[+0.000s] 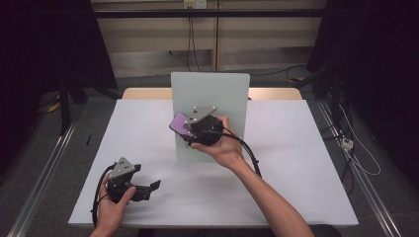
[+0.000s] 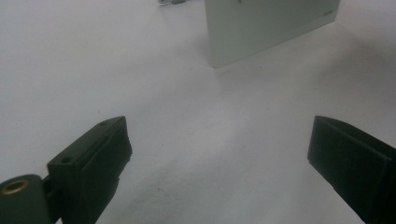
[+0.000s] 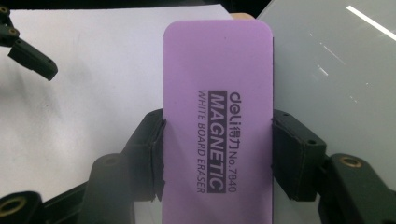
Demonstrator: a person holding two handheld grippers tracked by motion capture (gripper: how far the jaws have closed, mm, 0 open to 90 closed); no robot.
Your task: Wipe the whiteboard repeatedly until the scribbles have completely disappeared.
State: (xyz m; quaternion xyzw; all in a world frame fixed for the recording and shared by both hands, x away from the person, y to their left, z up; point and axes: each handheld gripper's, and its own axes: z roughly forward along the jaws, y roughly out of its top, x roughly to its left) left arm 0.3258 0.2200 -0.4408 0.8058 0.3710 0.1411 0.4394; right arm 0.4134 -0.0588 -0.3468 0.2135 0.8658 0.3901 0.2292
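My right gripper (image 1: pixel 190 129) is shut on a purple magnetic whiteboard eraser (image 3: pixel 218 112), its pads pressing both long edges. In the high view the eraser (image 1: pixel 180 123) is held against the left part of the upright pale whiteboard panel (image 1: pixel 210 94) at the table's middle. The panel (image 3: pixel 336 70) lies just right of the eraser in the right gripper view. My left gripper (image 1: pixel 152 187) rests near the front left of the white table (image 1: pixel 296 163), jaws wide apart with nothing between them. Its own view has its fingers (image 2: pixel 100 154) over bare table, the panel (image 2: pixel 261 28) farther off.
The white sheet covers a wooden table whose back edge (image 1: pixel 276 93) shows behind the panel. Metal floor rails (image 1: pixel 49 163) run along both sides, and cables (image 1: pixel 358 153) trail on the floor at right. The left gripper (image 3: pixel 28 51) shows at the top left of the right gripper view.
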